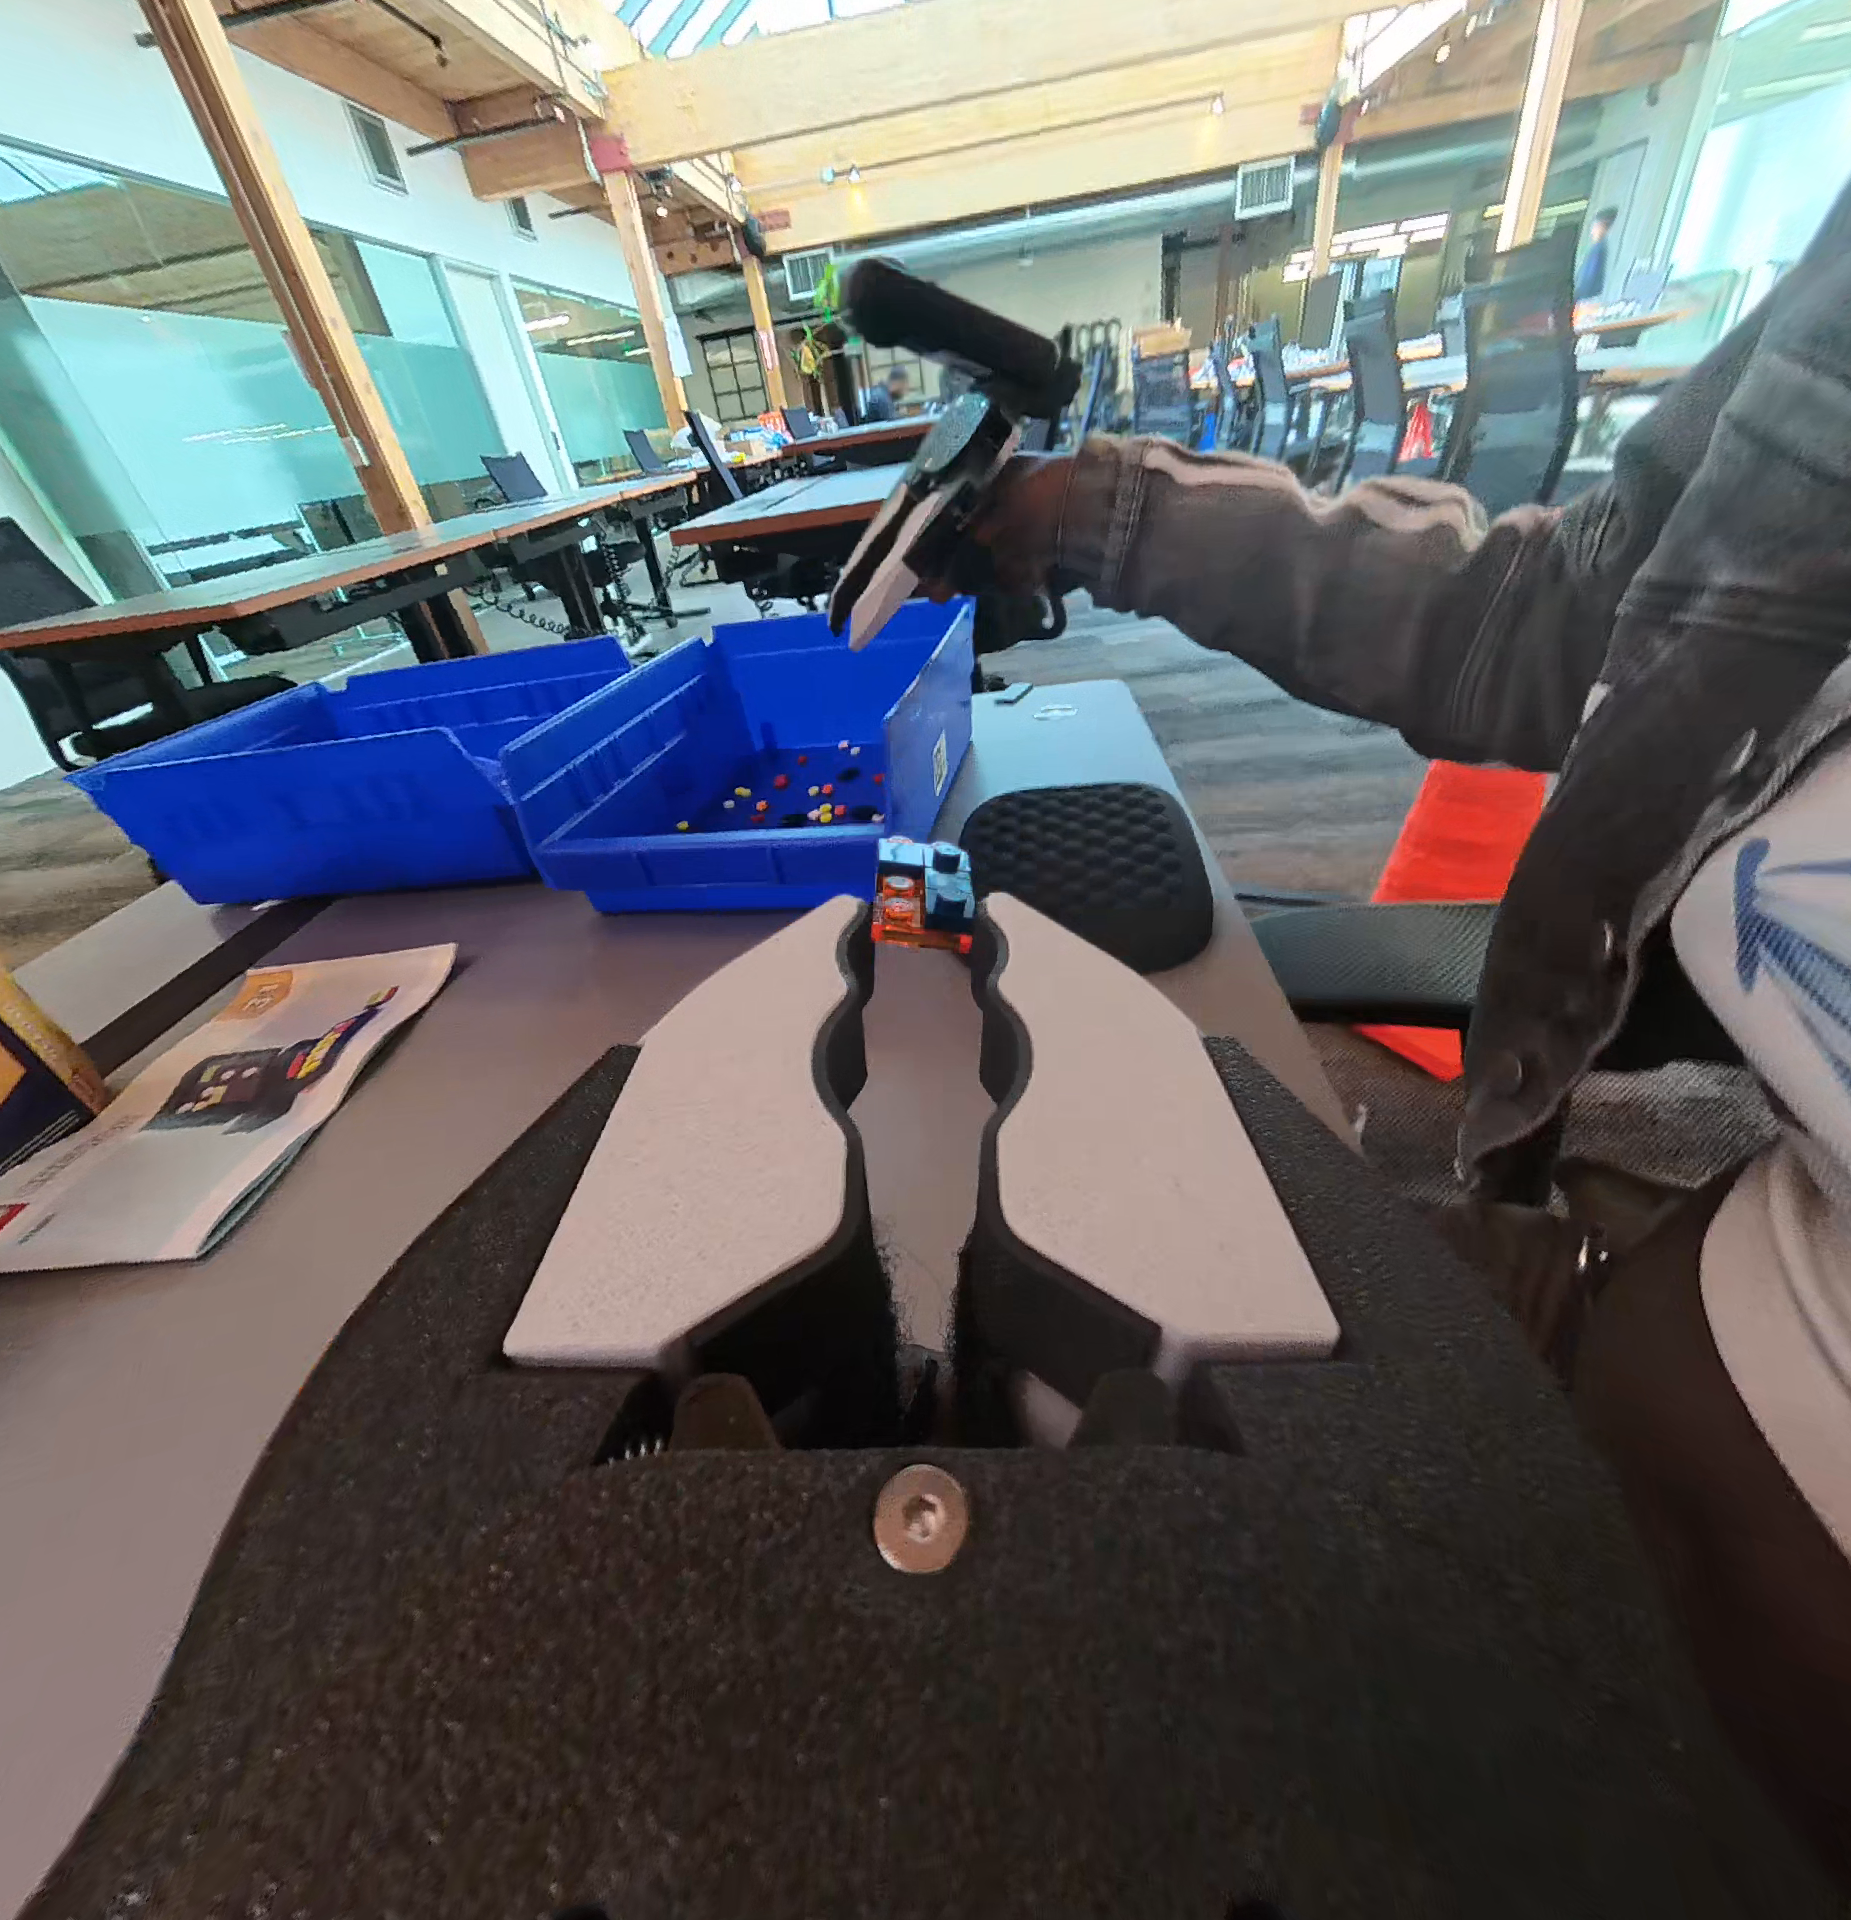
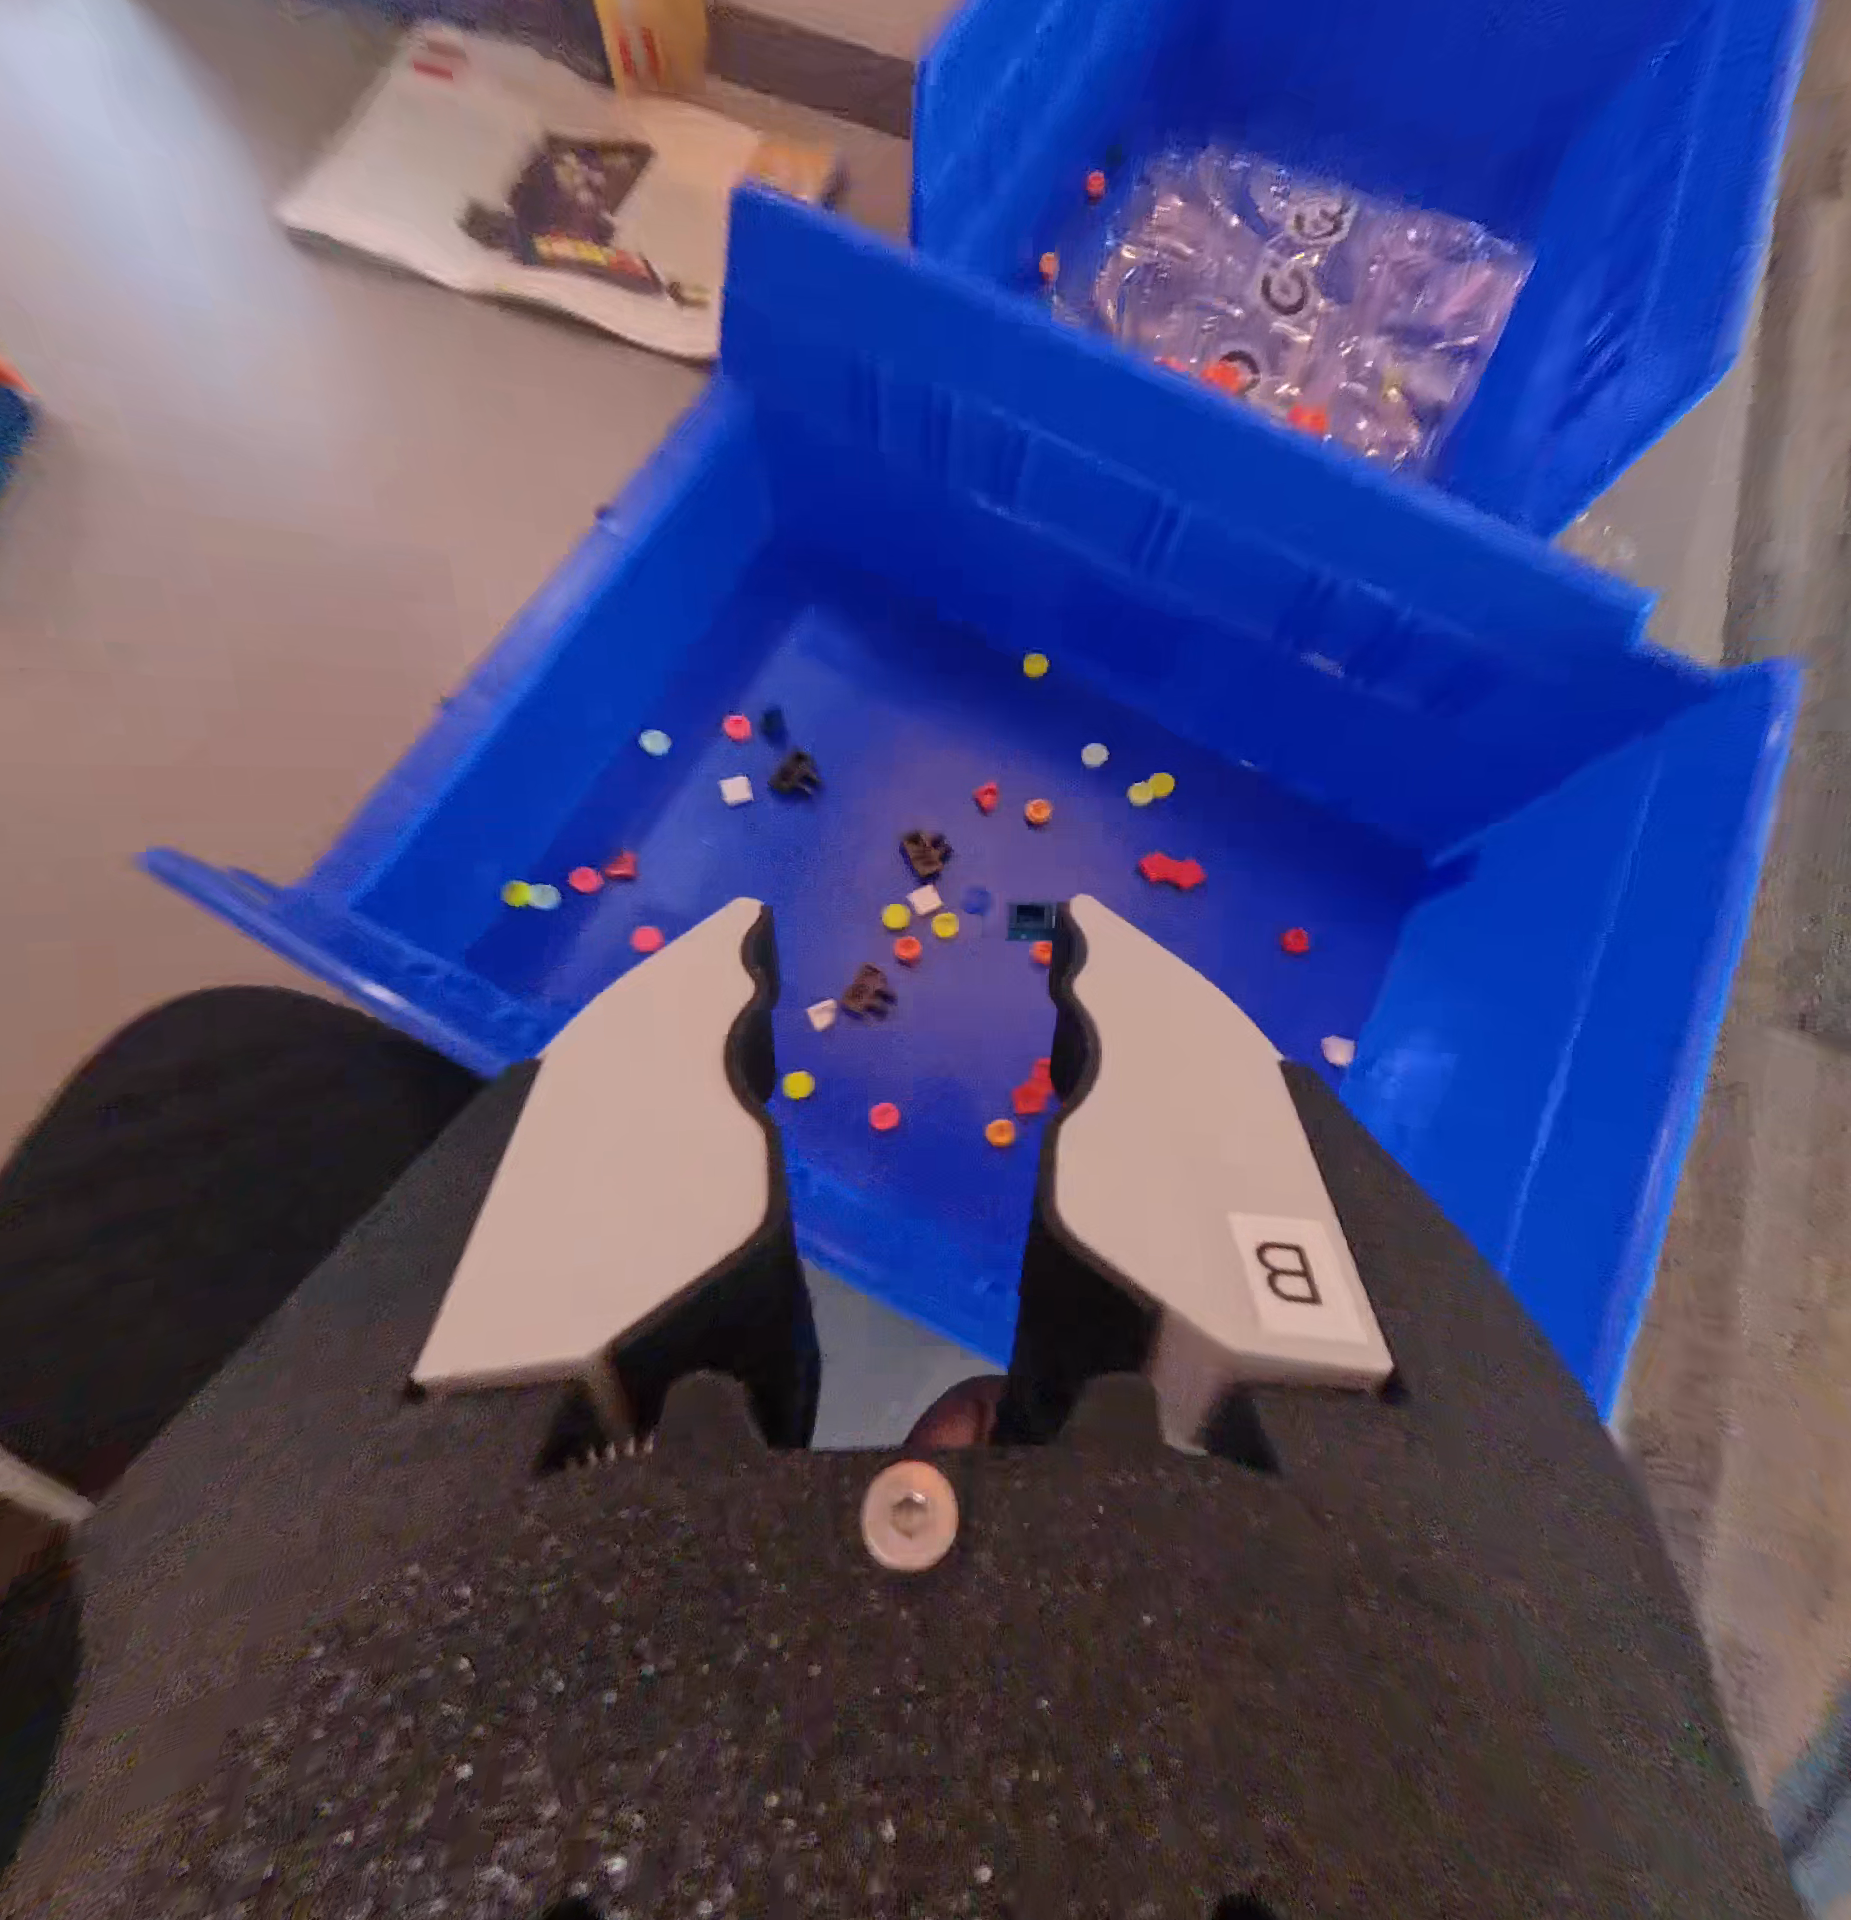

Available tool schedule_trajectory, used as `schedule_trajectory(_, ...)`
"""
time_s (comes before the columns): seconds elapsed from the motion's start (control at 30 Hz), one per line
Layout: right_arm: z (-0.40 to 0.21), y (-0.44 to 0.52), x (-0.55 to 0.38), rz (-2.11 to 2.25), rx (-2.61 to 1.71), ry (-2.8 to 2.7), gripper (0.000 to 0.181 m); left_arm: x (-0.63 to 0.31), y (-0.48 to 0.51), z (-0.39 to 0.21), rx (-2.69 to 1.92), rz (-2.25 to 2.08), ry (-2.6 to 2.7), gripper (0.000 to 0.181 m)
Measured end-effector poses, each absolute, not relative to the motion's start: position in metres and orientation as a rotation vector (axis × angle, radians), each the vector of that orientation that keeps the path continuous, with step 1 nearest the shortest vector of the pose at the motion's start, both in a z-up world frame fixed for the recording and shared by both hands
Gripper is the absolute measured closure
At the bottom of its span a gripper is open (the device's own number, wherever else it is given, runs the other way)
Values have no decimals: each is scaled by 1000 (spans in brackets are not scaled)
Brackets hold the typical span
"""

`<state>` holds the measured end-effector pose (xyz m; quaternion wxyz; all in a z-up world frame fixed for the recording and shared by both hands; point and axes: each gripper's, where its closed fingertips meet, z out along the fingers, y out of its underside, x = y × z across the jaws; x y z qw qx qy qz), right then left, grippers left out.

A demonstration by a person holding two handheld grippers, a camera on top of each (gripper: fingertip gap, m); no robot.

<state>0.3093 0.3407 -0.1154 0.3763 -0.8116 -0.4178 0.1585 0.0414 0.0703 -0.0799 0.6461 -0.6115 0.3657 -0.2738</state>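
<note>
Below, spread right tongs (image 2: 910,914) overhang a blue bin (image 2: 1586,1039) of studs (image 2: 895,916).

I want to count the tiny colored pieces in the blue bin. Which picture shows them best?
The right wrist view: it looks straight down into the blue bin, so the small pieces lie spread out. The left wrist view shows them far off, partly hidden by the bin's wall.

Pale grey contoured fingers (image 1: 713,1122) on black foam-textured bodies, silver screw (image 1: 921,1518), dark denim sleeve (image 1: 1368,592).
</note>
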Motion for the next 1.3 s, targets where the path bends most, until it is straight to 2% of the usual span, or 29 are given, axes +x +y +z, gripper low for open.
schedule_trajectory(0.23, -111, 342, 311, 316, -1977, -1140, 108, 18, 73, -80, -1374, -579, 788, 165)
schedule_trajectory(0.4, -63, 323, 292, 464, -1784, -993, 120, 16, 87, -70, -1353, -610, 744, 165)
schedule_trajectory(0.6, -21, 242, 200, 777, -1430, -976, 120, 16, 114, -60, -1340, -533, 689, 165)
schedule_trajectory(0.83, -38, 119, 61, 1497, -1215, -1080, 151, 18, 118, -74, -1289, -426, 726, 165)
schedule_trajectory(0.93, -47, 101, 38, 1398, -1035, -1228, 156, 22, 110, -88, -1319, -499, 816, 165)
schedule_trajectory(1.1, -86, 91, 22, 1228, -1067, -1689, 148, 19, 94, -89, -1297, -720, 841, 165)
schedule_trajectory(1.3, -94, 88, 8, 1174, -993, -1812, 157, 17, 93, -101, -1355, -697, 903, 165)
